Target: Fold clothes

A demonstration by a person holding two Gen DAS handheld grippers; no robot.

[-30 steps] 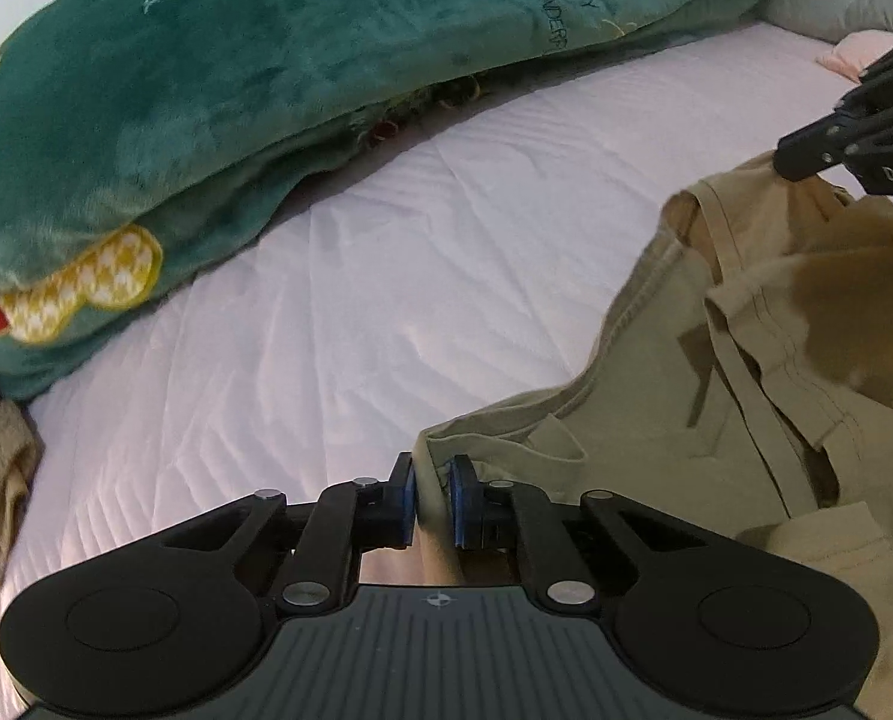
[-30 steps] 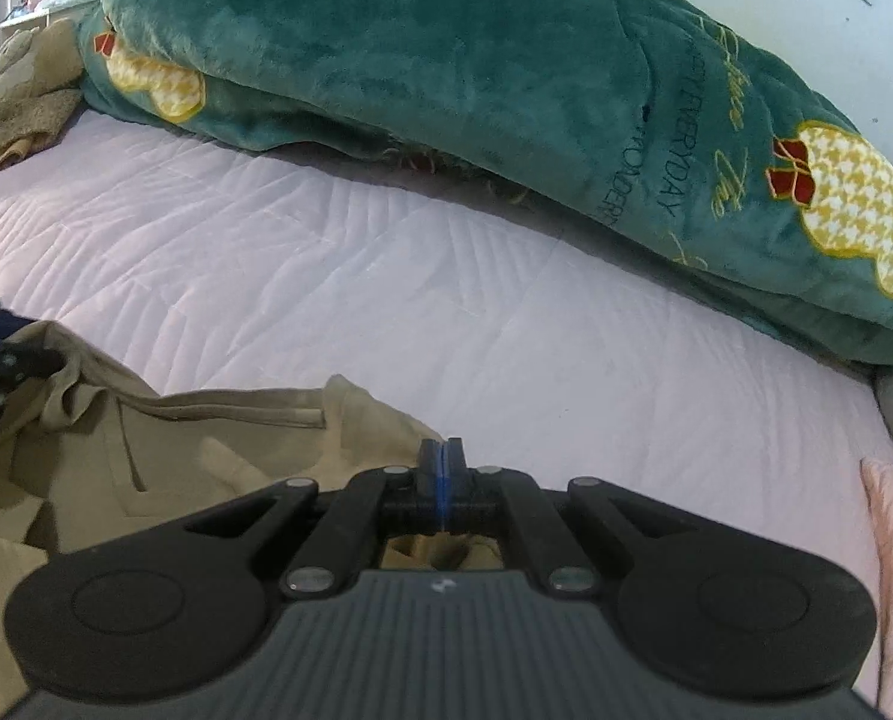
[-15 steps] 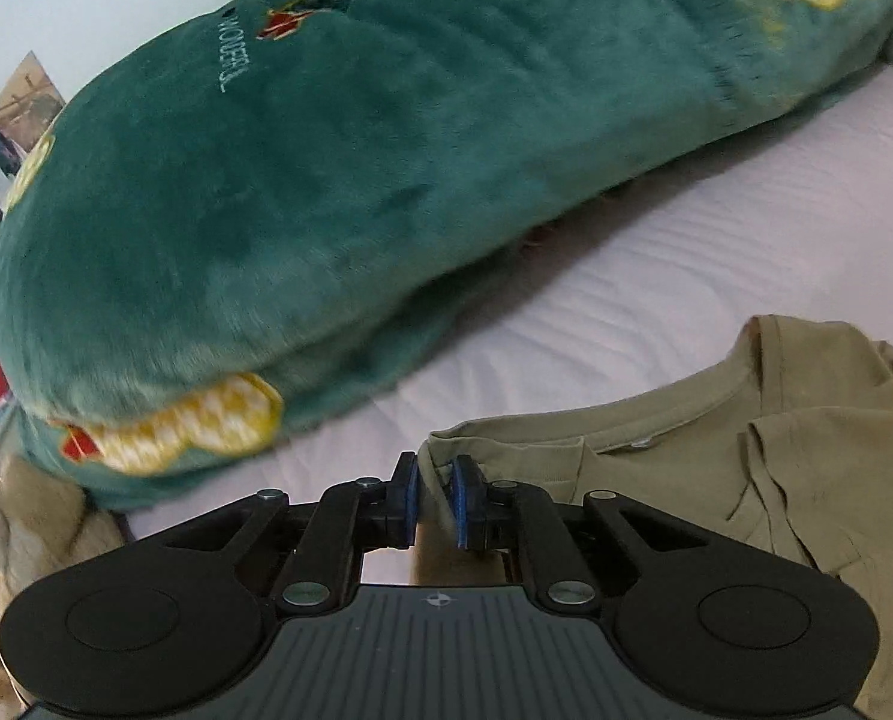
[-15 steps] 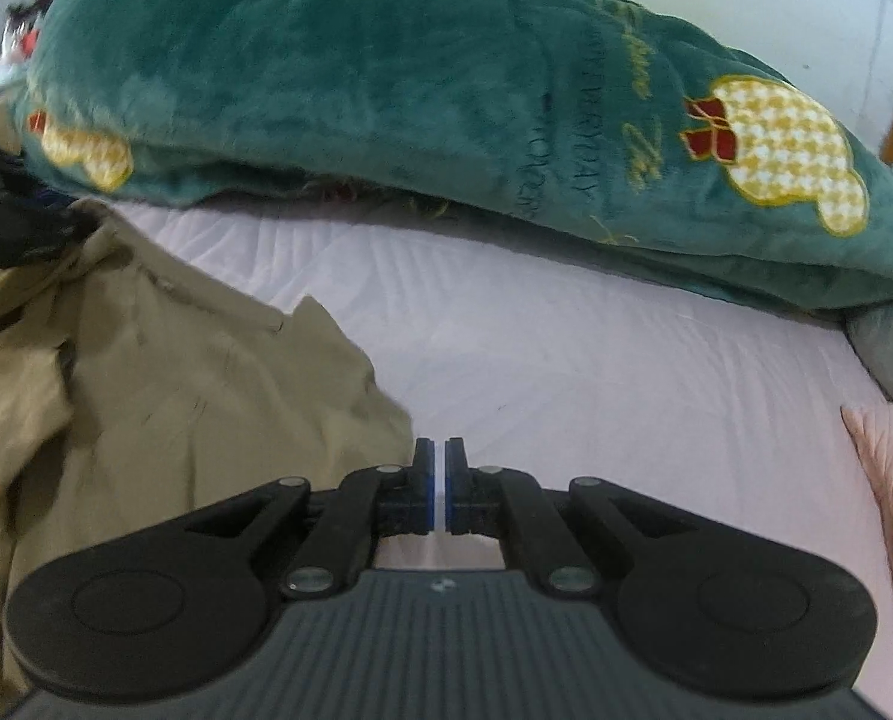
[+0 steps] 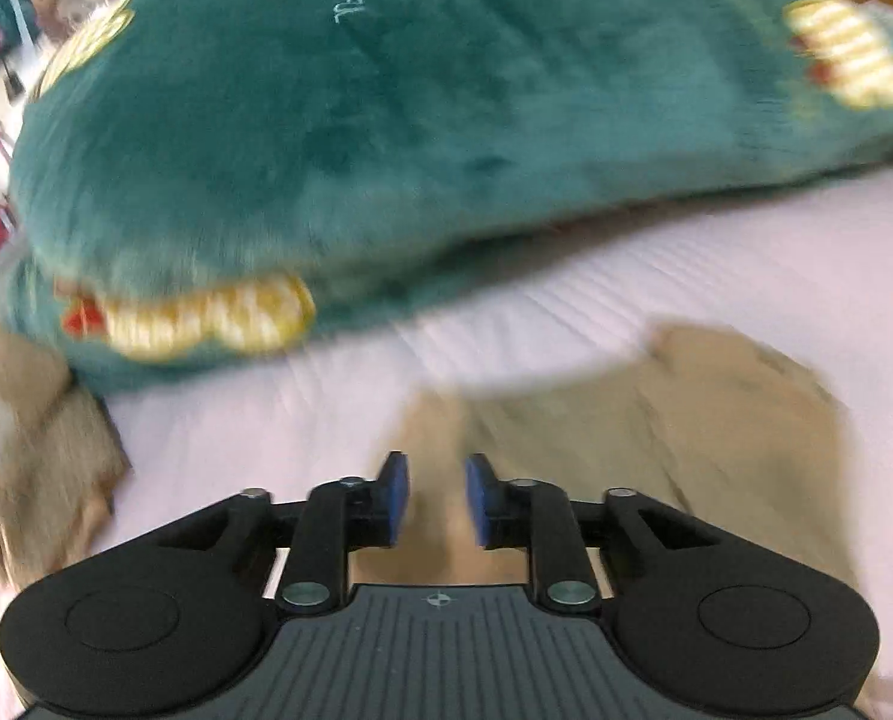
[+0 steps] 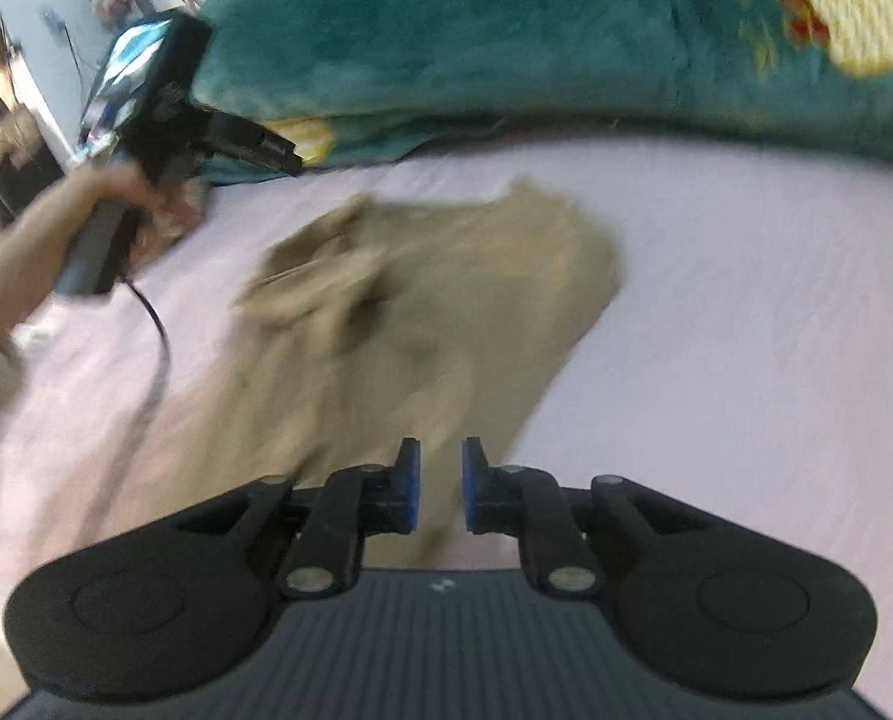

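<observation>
An olive T-shirt lies spread and rumpled on the pink bed sheet, blurred by motion. My left gripper hangs above the shirt's near left corner. Its jaws are opening, and the cloth shows below the gap with the blue pads off it. In the right wrist view my right gripper is over the T-shirt at its near edge. Its jaws are also opening, with no cloth pinched. The left gripper, held in a hand, shows at the upper left, off the shirt.
A thick green plush blanket is heaped along the far side of the bed. A brown towel lies at the left edge. Bare pink sheet stretches to the right of the shirt. A cable trails from the left gripper.
Both grippers had the shirt's edge at their jaws a second ago. Both have since let go, spread their jaws and lifted back. The shirt now lies farther from each.
</observation>
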